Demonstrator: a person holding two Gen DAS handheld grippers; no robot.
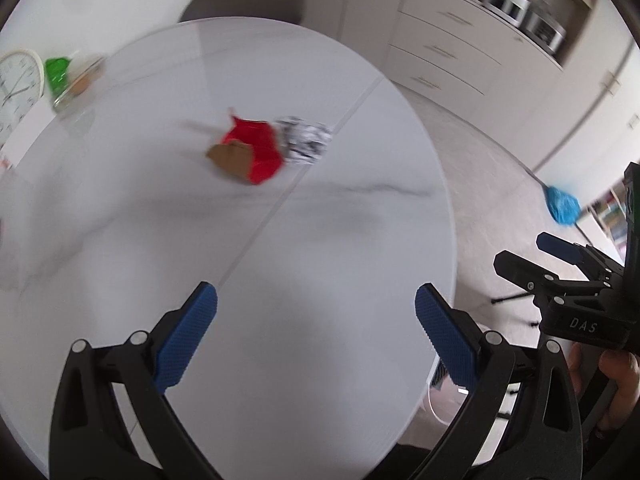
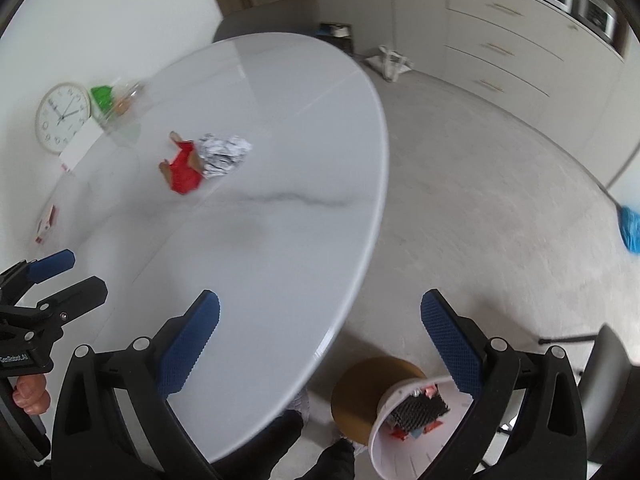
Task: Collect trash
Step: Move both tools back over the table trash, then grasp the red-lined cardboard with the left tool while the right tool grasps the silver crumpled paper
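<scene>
1. Trash sits near the middle of a round white marble bench [image 1: 320, 240]: a crumpled red and brown carton [image 1: 250, 152] touching a ball of silver foil [image 1: 306, 140], both softened by motion blur.
2. Left claw [image 1: 316, 328] hangs over the near part of the bench, its blue pads spread wide and holding nothing.
3. Right claw [image 2: 320, 336] is likewise wide open and empty, straddling the bench's edge, one finger over the marble and the other over the floor.
4. Below the right claw, a white bin [image 2: 404, 436] stands on the floor beside a round brown disc [image 2: 360, 392]; its rim is cut off by the frame and partly hidden by the finger, and the scraps inside are hard to identify.
5. At the far left edge of the bench, a green object [image 1: 58, 72] and a clear container [image 1: 82, 80] are too blurred to name.
6. A white clock [image 2: 62, 116] leans by the wall.
</scene>
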